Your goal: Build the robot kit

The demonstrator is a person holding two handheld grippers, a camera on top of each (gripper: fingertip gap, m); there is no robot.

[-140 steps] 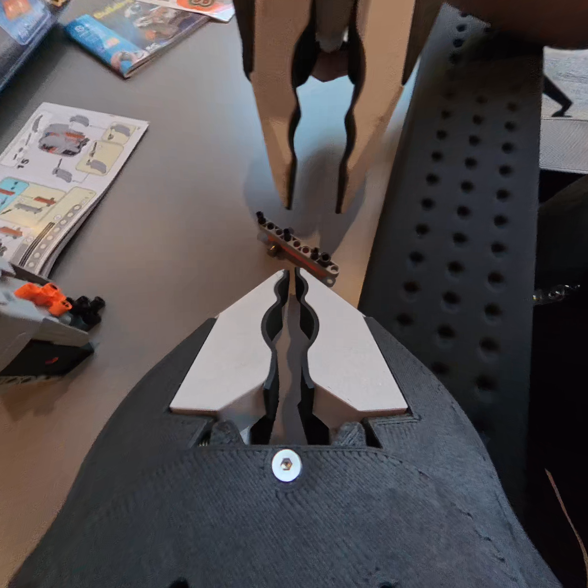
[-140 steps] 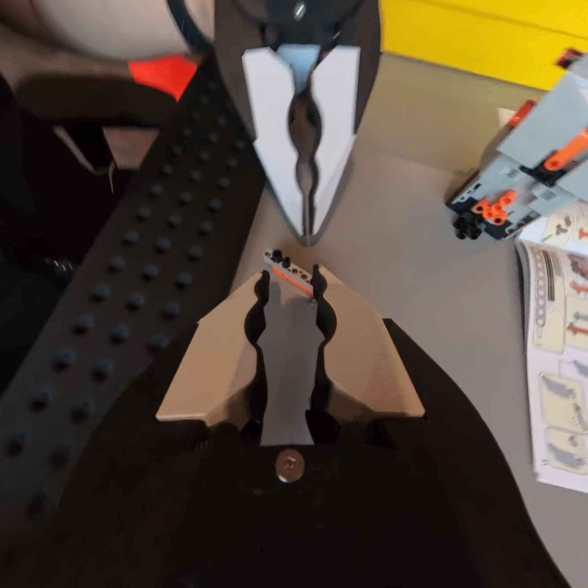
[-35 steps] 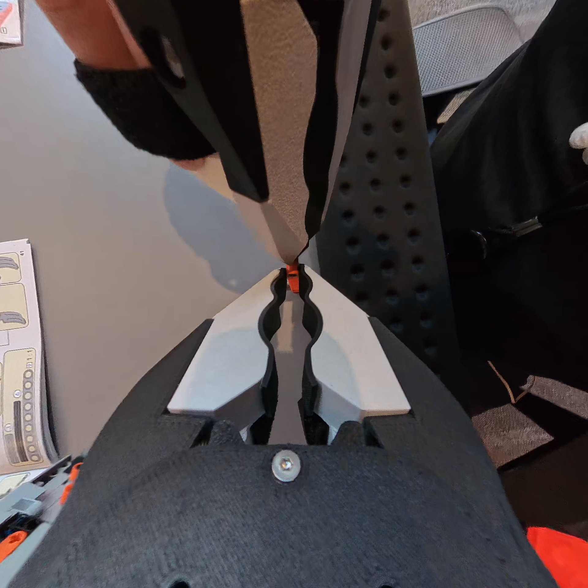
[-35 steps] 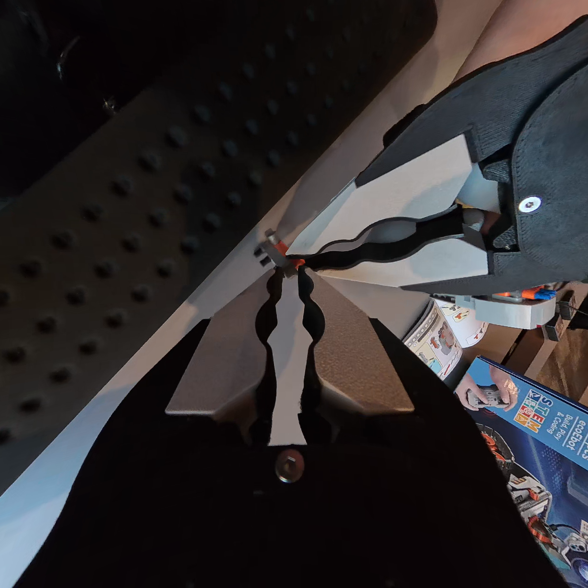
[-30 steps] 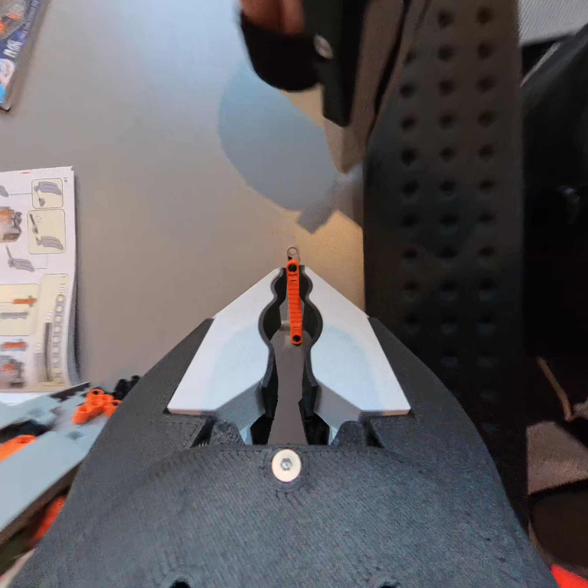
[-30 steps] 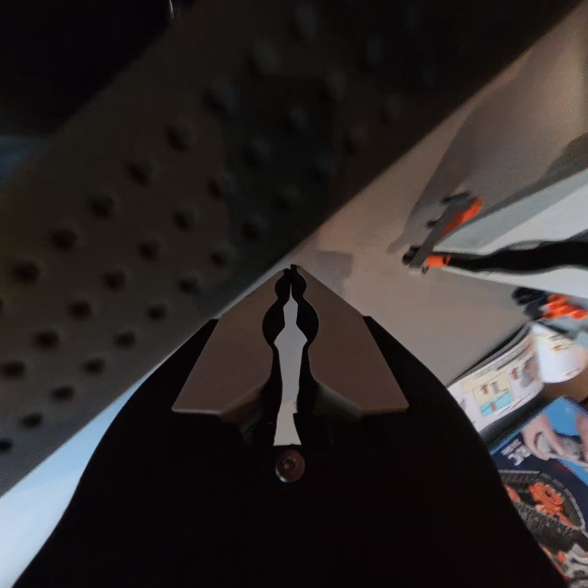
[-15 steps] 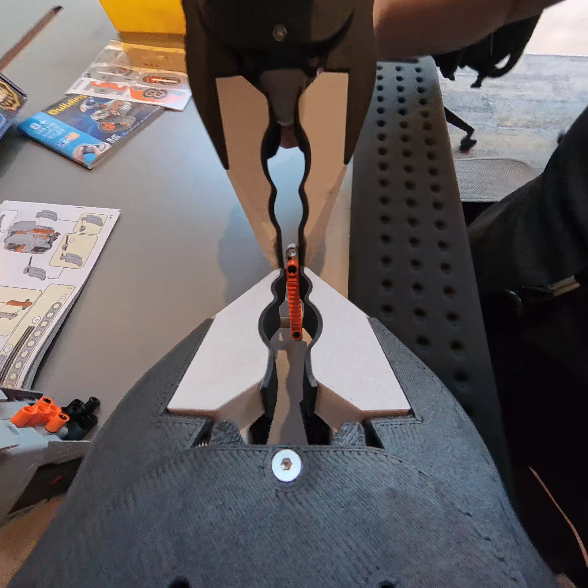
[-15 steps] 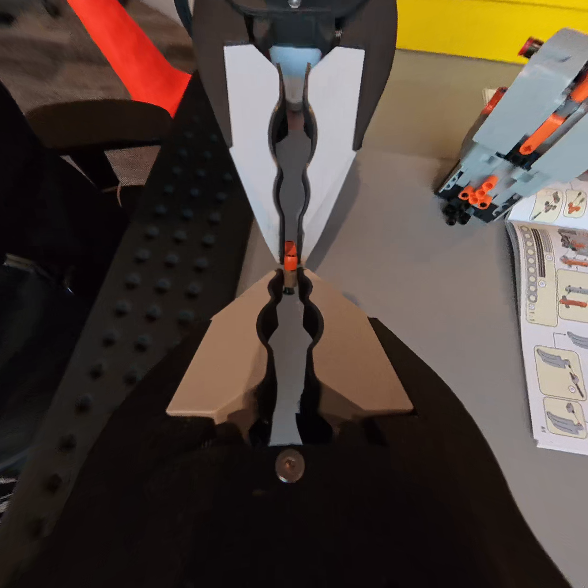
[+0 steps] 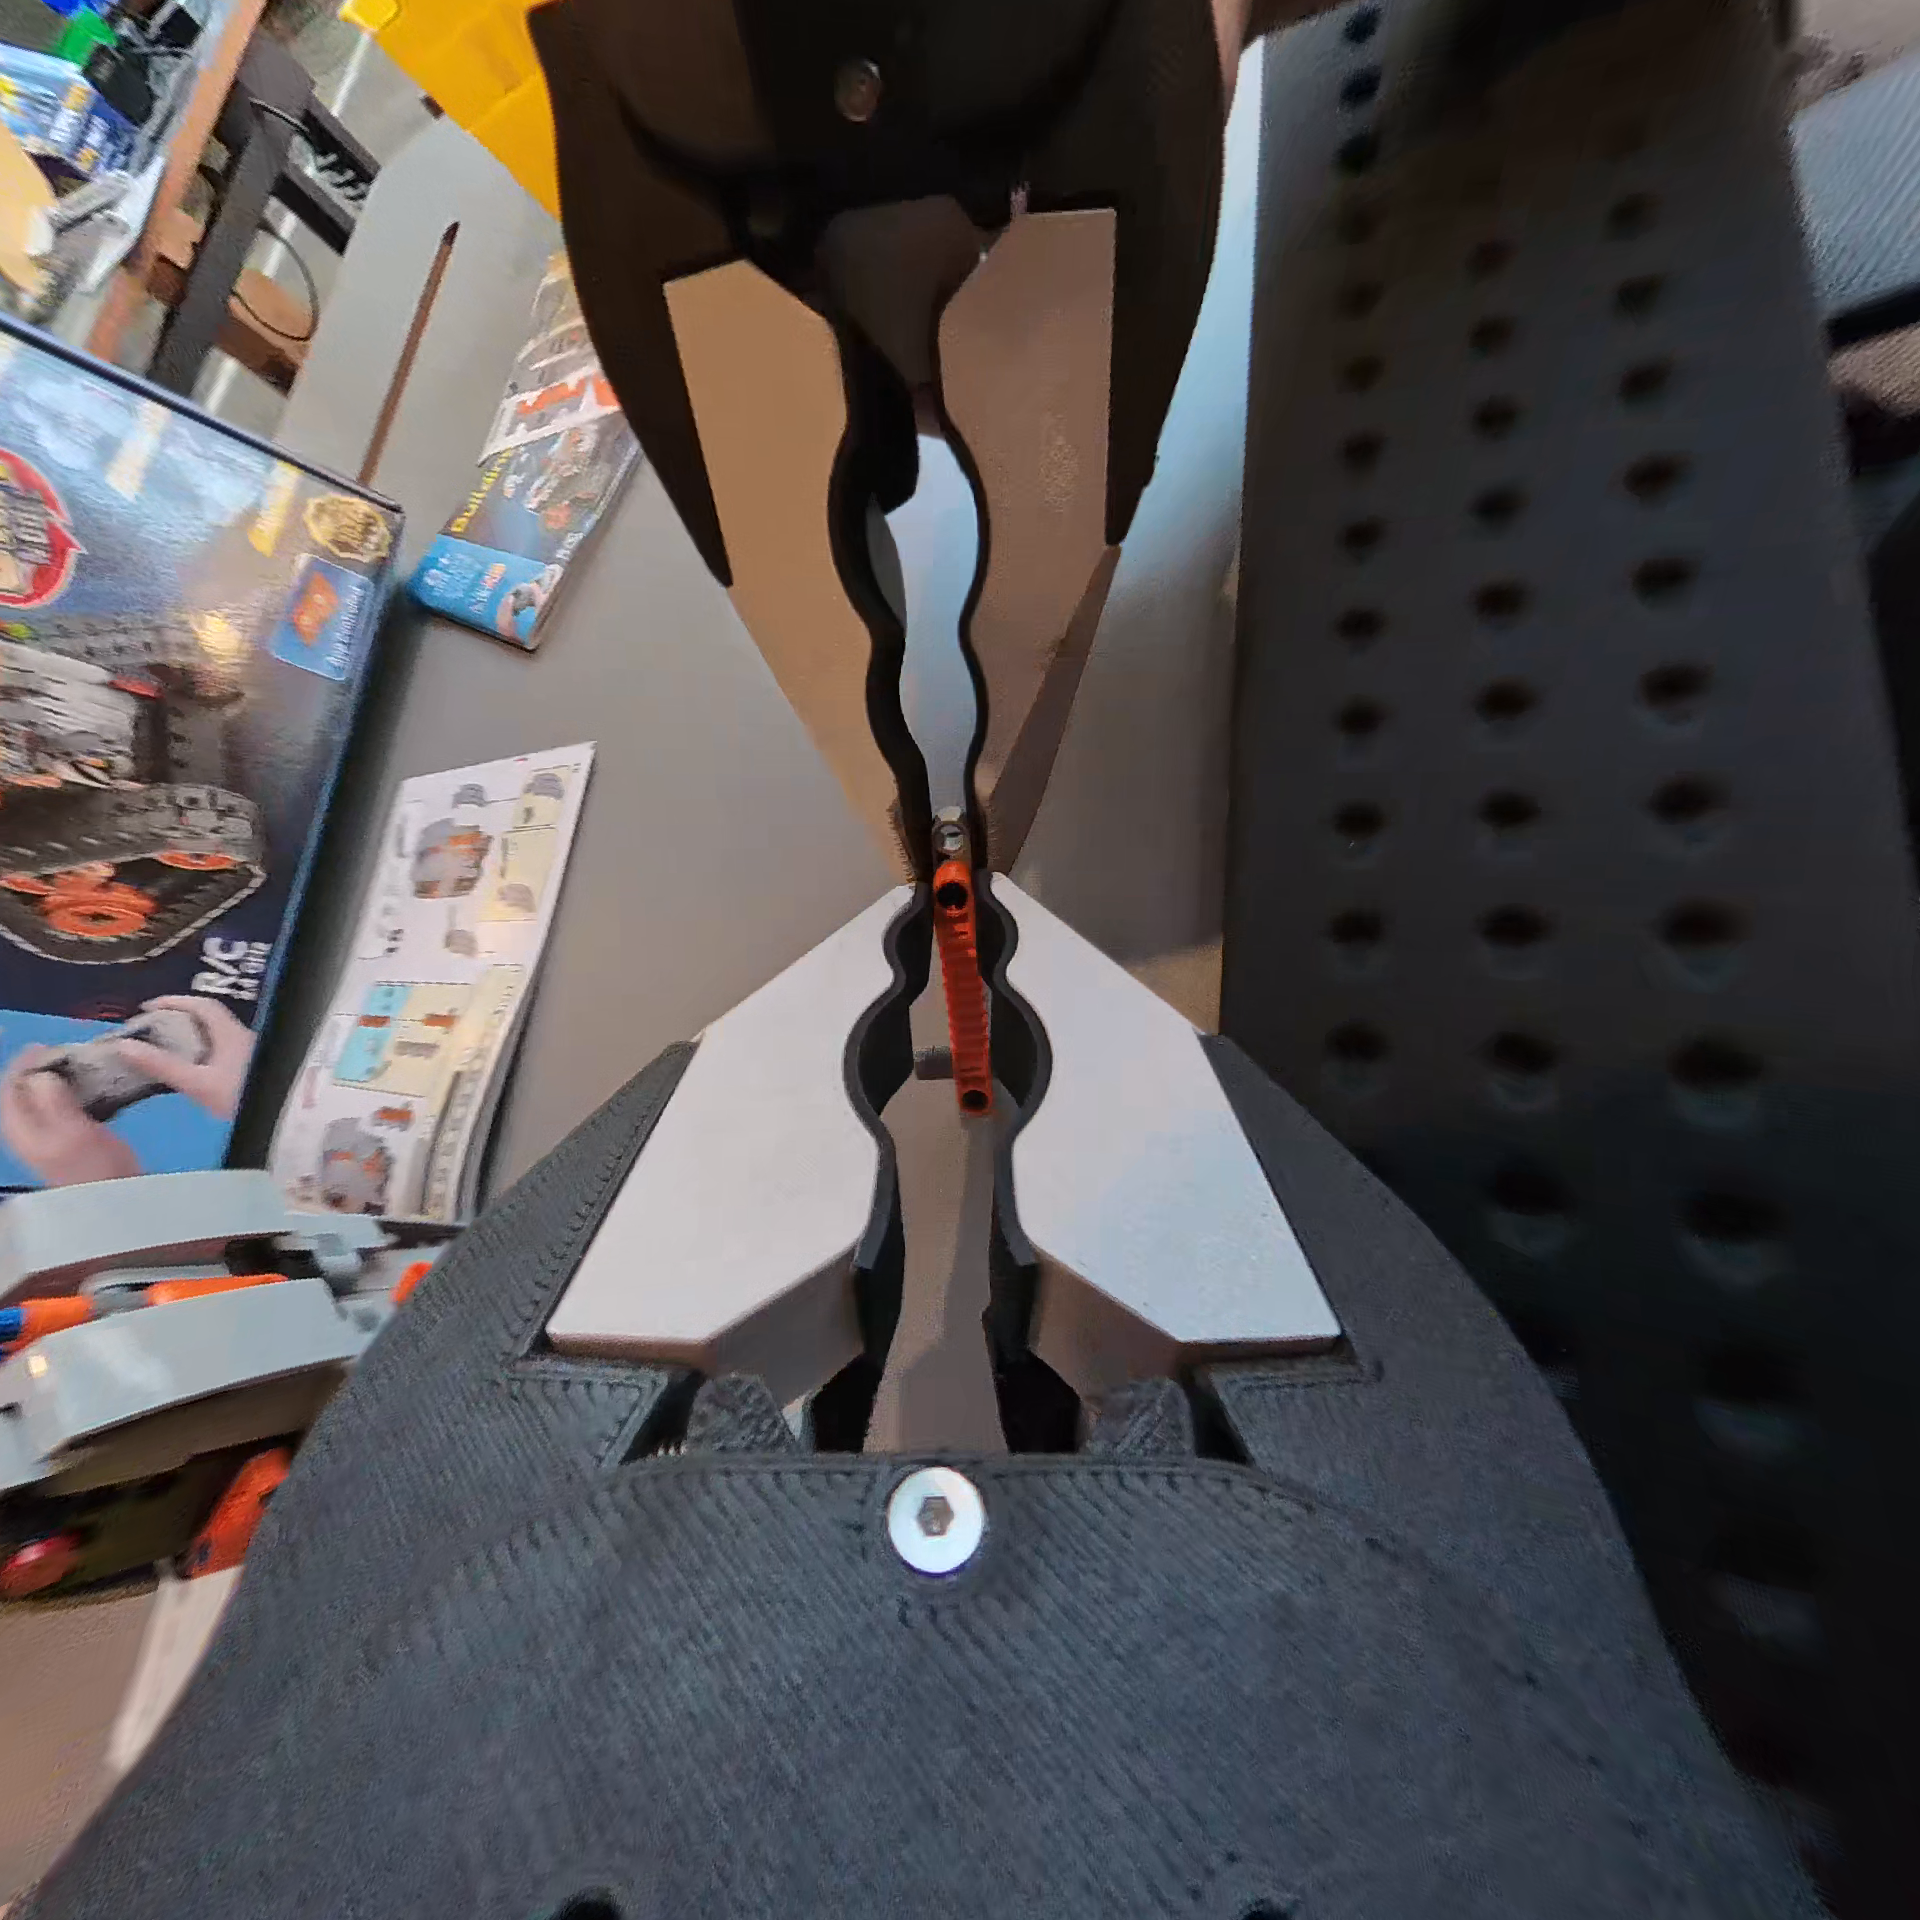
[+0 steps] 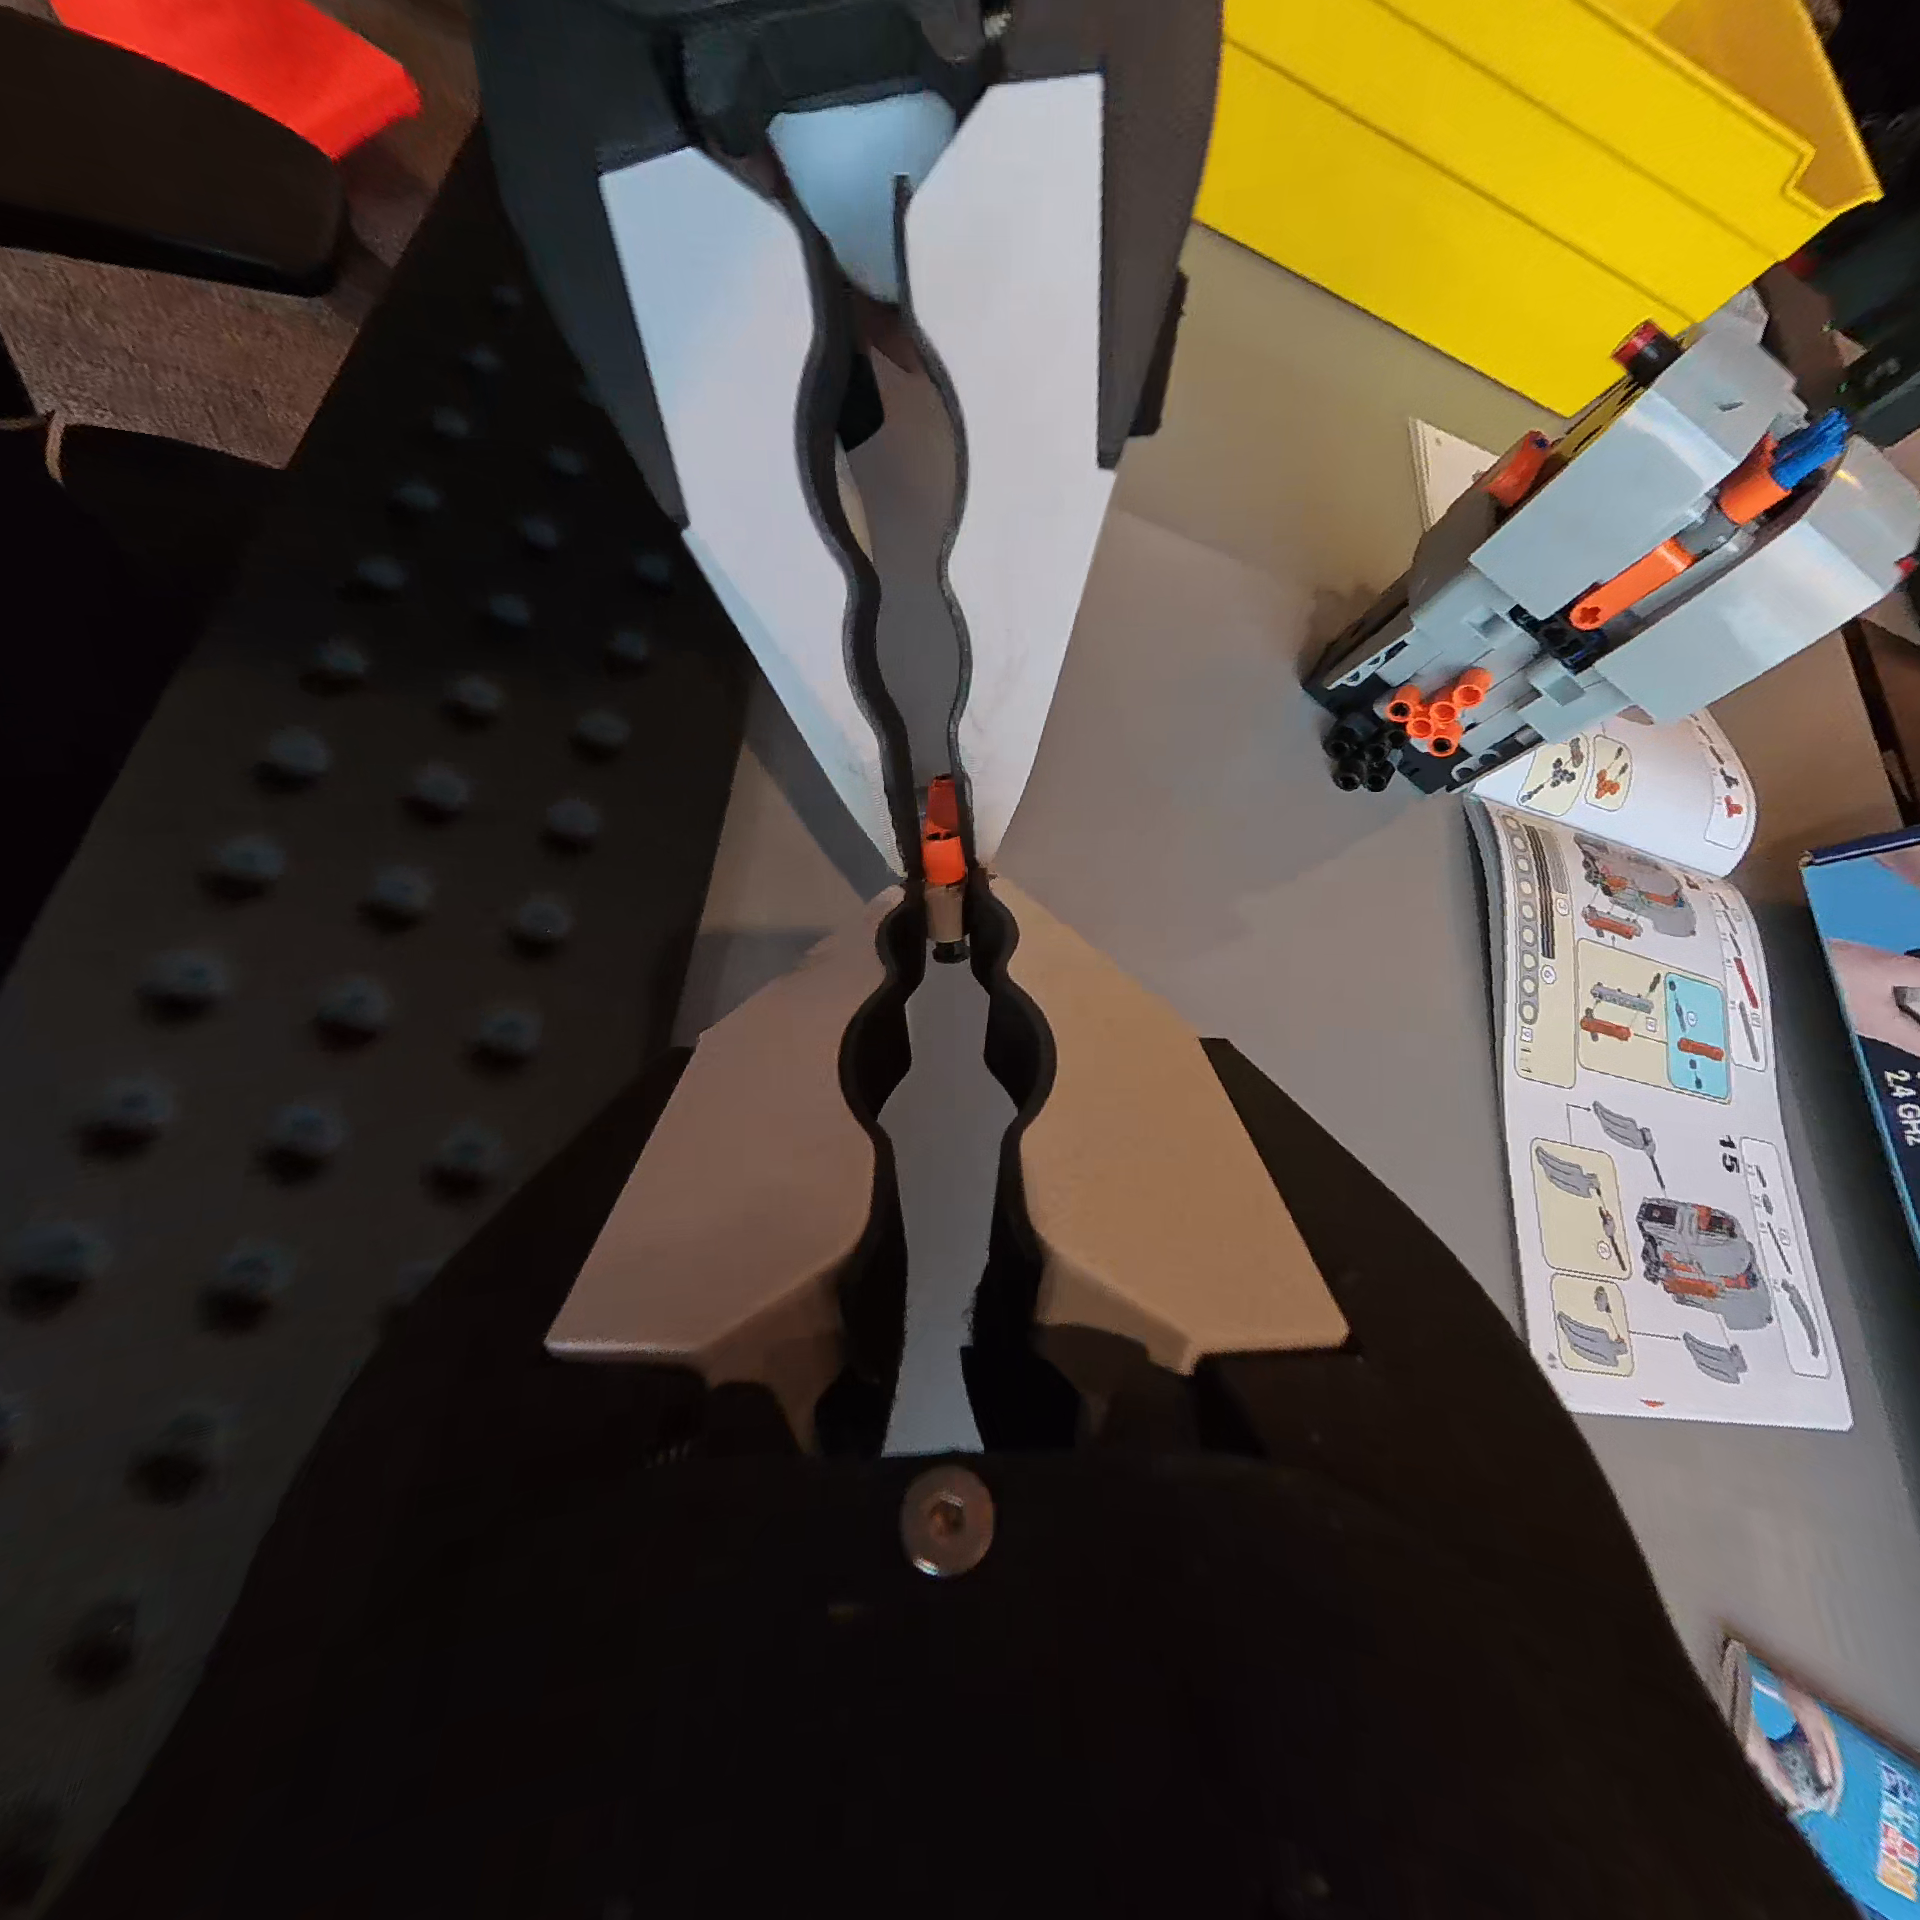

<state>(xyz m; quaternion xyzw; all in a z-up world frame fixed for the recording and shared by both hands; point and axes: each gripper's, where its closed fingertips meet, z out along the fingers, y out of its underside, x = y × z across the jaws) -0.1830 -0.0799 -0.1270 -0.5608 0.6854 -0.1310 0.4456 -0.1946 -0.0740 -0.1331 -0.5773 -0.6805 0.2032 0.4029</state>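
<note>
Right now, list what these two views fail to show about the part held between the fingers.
- Left wrist view: far end of the orange beam and the grey piece on it, hidden inside the right gripper.
- Right wrist view: most of the beam, covered by the left gripper.
- How beam and grey piece join: too small.

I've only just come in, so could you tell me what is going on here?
A person holds two grippers tip to tip above a grey table. The left gripper is shut on an orange beam; the right gripper is shut on the grey beam joined to it. A part-built grey model and an open instruction booklet lie nearby.
</note>
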